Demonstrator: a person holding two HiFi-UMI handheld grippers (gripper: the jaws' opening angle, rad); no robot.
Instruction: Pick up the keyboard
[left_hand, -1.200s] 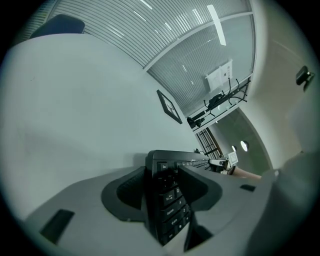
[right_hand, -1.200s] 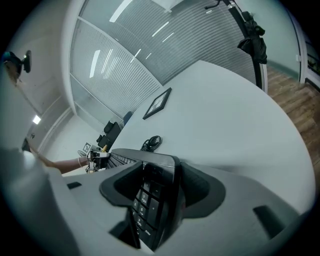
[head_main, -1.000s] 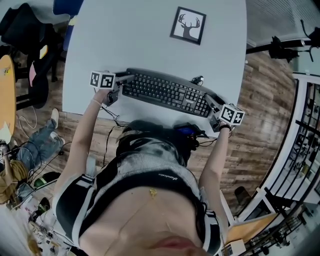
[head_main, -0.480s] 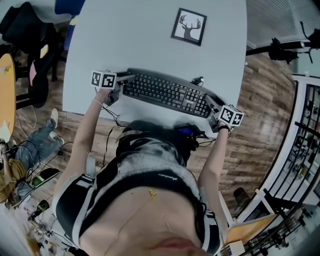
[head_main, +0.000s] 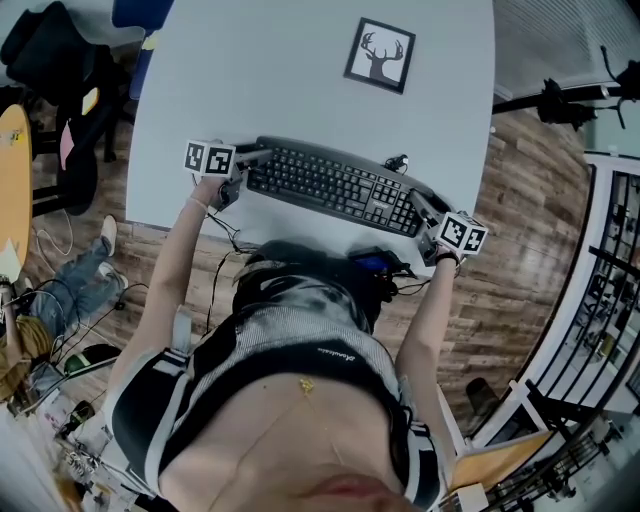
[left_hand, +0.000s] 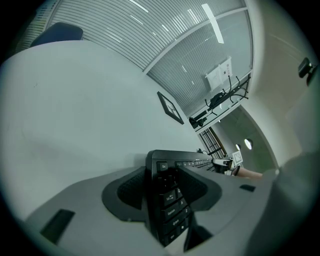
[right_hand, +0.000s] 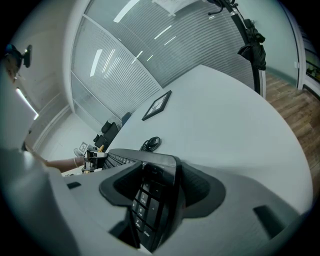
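Note:
A black keyboard (head_main: 335, 185) lies across the white table (head_main: 250, 70) near its front edge. My left gripper (head_main: 252, 158) is shut on the keyboard's left end, and my right gripper (head_main: 418, 204) is shut on its right end. In the left gripper view the Esc end of the keyboard (left_hand: 171, 202) stands edgewise between the two dark pads of the left gripper (left_hand: 167, 187). In the right gripper view the number-pad end of the keyboard (right_hand: 147, 202) sits the same way in the right gripper (right_hand: 155, 192). Whether the keyboard rests on the table or hangs just above it is not clear.
A framed deer picture (head_main: 378, 53) lies at the table's far side. The keyboard's coiled cable (head_main: 396, 161) sits just behind its right half. A dark chair with clothes (head_main: 55, 60) stands at the left, a black stand (head_main: 570, 95) and a railing (head_main: 610, 250) at the right.

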